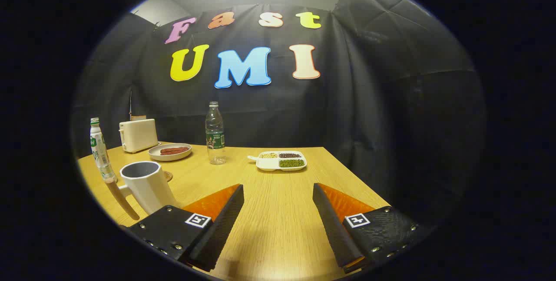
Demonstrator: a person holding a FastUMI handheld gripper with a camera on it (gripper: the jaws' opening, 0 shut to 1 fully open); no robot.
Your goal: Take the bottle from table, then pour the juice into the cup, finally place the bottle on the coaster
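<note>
Gripper view: my gripper (pixel 278 224) hangs above the wooden table (pixel 278 229), jaws spread wide with nothing between them (ready for a bottle's width, I judge). The clear water bottle (pixel 215 133) stands upright well beyond my fingers, slightly left. The white cup (pixel 145 185) sits just beside my left finger; a coaster (pixel 167 176) peeks from behind it. A second, white-labelled bottle (pixel 100 150) stands left of the cup. Which bottle holds juice: cannot tell.

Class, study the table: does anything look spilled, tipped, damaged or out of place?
Nothing stands out. The clear bottle, white bottle, cup, plate and divided tray sit upright and unspilled. The gripper is open over bare table.
</note>
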